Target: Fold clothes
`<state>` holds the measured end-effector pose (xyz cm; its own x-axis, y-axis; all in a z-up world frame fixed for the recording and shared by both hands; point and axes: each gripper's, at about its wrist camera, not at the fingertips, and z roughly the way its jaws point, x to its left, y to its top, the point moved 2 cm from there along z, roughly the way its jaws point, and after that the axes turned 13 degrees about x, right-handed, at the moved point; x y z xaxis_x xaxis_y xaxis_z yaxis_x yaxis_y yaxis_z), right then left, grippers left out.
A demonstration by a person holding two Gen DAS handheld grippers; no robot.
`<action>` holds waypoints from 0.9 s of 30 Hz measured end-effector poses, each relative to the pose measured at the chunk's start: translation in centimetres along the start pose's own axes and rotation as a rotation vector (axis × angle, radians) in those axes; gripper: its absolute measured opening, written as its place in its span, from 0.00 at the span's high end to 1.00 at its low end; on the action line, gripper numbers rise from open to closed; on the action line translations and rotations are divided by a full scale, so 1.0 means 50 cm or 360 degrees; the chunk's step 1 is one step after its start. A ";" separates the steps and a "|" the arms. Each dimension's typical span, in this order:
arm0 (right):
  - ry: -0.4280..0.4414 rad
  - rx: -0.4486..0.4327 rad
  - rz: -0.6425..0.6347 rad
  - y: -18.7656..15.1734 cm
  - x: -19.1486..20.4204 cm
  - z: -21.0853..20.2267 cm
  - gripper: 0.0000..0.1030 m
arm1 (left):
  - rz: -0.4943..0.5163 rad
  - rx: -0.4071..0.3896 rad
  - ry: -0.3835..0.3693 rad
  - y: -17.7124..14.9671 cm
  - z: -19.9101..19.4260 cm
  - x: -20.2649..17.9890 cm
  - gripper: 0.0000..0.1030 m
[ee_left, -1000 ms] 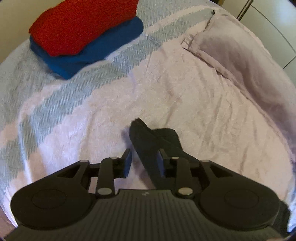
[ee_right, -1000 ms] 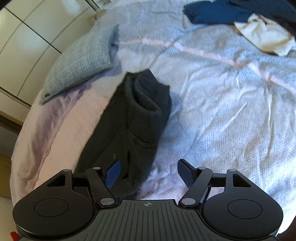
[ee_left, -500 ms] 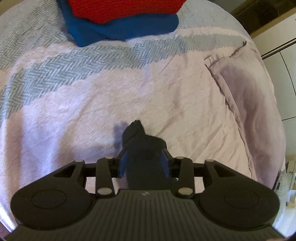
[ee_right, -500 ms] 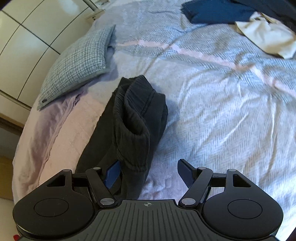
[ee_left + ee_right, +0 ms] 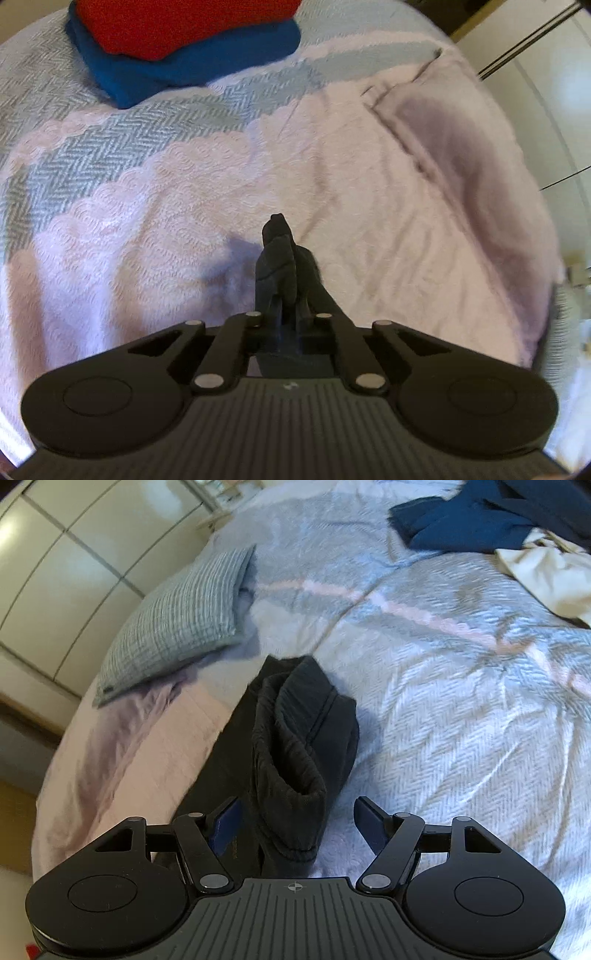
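Left wrist view: left gripper [image 5: 282, 295] now pinched on dark garment [image 5: 284, 258], previously spread; right gripper [image 5: 295, 823] gaping astride bundle's near end; lift presumably imminent.

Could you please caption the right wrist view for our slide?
Open right gripper straddles folded black trousers on the bedspread, pillow beyond.

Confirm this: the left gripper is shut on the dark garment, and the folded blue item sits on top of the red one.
Not quite. In the left wrist view the red folded item lies on top of the blue one. The left gripper is indeed shut on the dark garment.
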<state>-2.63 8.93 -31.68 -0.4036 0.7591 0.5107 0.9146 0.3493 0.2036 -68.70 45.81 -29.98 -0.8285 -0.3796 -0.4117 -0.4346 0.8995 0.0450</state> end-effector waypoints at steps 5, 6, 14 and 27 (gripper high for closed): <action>-0.0024 0.0097 -0.0034 0.008 -0.013 0.014 0.82 | 0.0026 -0.0019 -0.0097 -0.041 -0.084 0.010 0.97; -0.0029 0.0087 -0.0058 0.010 -0.014 0.005 0.86 | 0.0044 -0.0028 -0.0113 -0.052 -0.103 0.010 0.97; 0.0013 -0.0112 -0.0054 0.091 -0.136 -0.166 0.90 | 0.0167 -0.0248 -0.0269 -0.167 -0.251 0.087 0.96; -0.0216 0.0294 0.0292 0.010 -0.305 -0.095 0.44 | -0.0296 0.0002 0.0171 -0.353 -0.058 0.222 0.69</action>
<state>4.10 -5.08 -35.39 -0.2429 0.8809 0.4062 0.9577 0.2843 -0.0439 -71.24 25.09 -32.70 -0.7669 -0.5600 -0.3133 -0.5832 0.8120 -0.0239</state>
